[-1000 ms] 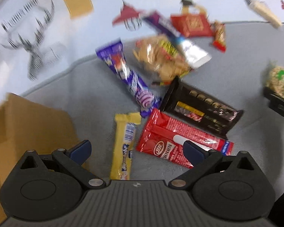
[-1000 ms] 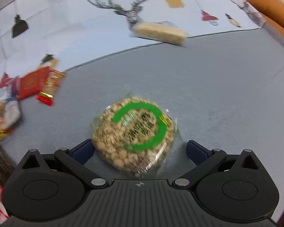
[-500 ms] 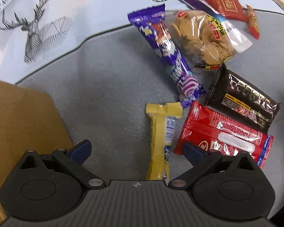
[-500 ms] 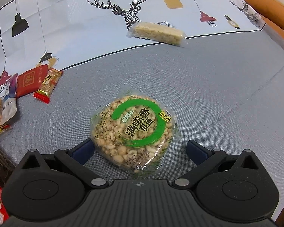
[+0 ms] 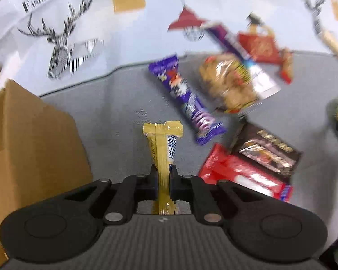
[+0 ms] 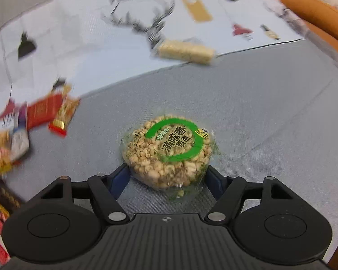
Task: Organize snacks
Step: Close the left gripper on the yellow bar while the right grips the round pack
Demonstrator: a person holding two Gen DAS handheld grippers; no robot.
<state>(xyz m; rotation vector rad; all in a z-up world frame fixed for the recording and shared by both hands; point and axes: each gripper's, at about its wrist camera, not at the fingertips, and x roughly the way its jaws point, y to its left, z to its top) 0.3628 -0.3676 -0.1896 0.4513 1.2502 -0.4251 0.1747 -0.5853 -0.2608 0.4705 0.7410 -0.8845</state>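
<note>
Left tool (image 5: 162,180): fingers together, clamped on the yellow bar (image 5: 161,148). The bar is held edge-on at its near part, and most of its length projects forward past the fingers, clear above the grey counter (image 5: 115,103). The cardboard box (image 5: 31,139) stands just to the left.

Right tool (image 6: 167,177): fingers pressed against both sides of the round rice cake (image 6: 169,151), gripping it at its near half. The view is blurred, so it cannot be confirmed whether the cake is lifted off the counter or rests on it.

Hazards:

1. Bar slip. The grip is narrow and the wrapper is slick. A fast swing toward the box is likely to let the bar pivot or slide out.
2. Bar snag. The projecting end may strike the box wall if the approach is low.
3. Cake damage. Puffed rice is brittle, and excess closing force may crack it.
4. Cake drop. The film wrapper is loose, and the fingers sit behind its widest part. Tilting may squeeze the cake forward out of the grip.
5. Collision. The purple bar (image 5: 187,101) and red pack (image 5: 241,175) lie near the left tool and may be dragged by a low pass.
</note>
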